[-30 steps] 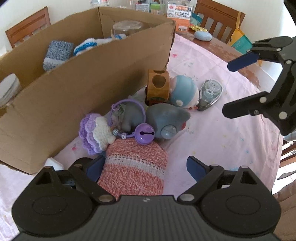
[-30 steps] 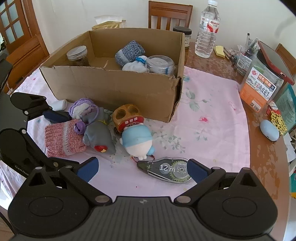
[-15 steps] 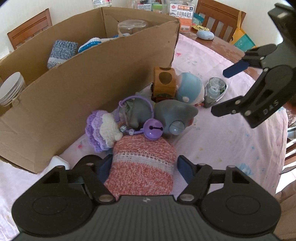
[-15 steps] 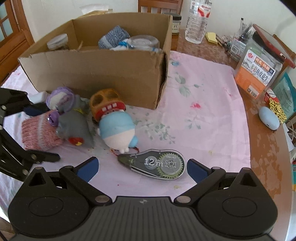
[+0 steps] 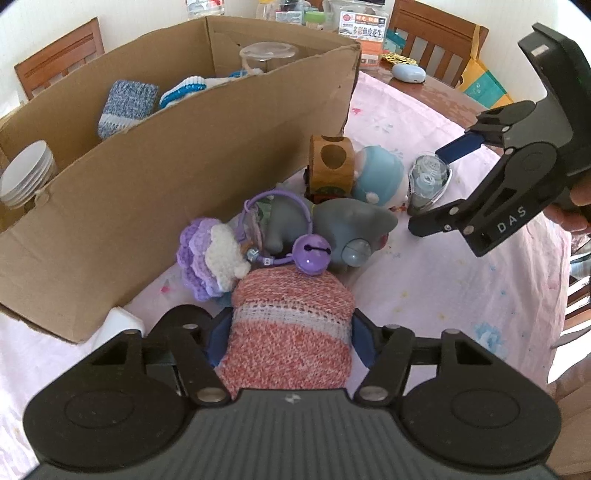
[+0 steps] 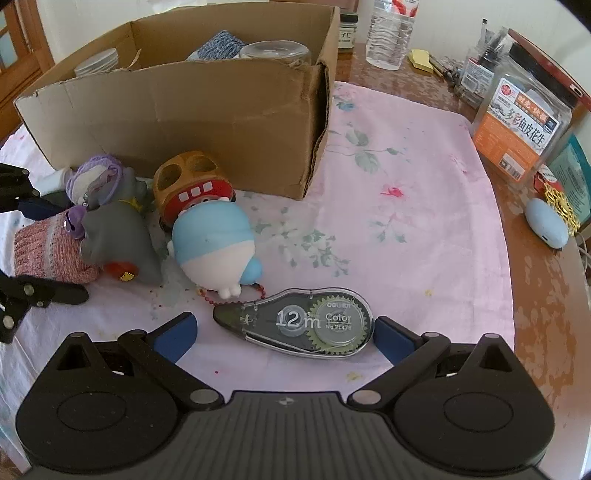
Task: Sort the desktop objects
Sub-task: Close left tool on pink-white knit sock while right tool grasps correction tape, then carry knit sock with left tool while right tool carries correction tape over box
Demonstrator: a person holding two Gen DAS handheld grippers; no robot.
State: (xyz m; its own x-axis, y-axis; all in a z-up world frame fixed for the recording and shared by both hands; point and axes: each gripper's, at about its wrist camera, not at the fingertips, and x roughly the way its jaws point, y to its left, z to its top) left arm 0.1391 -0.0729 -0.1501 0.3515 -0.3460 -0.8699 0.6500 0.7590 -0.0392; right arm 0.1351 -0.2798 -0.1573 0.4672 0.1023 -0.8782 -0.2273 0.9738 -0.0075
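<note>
A pink knitted roll [image 5: 291, 354] lies on the pink cloth between the fingers of my left gripper [image 5: 290, 339]. Its jaws are closing and both blue pads touch the roll's sides. A purple bell [image 5: 312, 254] rests against the roll's far end. My right gripper [image 6: 284, 336] stands open low over a grey correction tape dispenser [image 6: 306, 321], one pad on either side and apart from it. Between the two lie a grey elephant toy [image 5: 347, 229], a blue and white figure [image 6: 214, 247], a wooden bus [image 6: 188, 184] and a purple crocheted piece [image 5: 207, 258].
An open cardboard box [image 6: 184, 110] stands right behind the toys, holding a blue knitted roll [image 5: 125, 103], a clear jar and stacked white dishes. At the right, on bare wood, are a snack jar [image 6: 517, 122], a water bottle [image 6: 388, 33] and a pale blue case [image 6: 546, 221].
My left gripper's jaws have narrowed from wide apart until the pads meet the pink roll. The right gripper has come down closer over the tape dispenser, which now sits between its pads.
</note>
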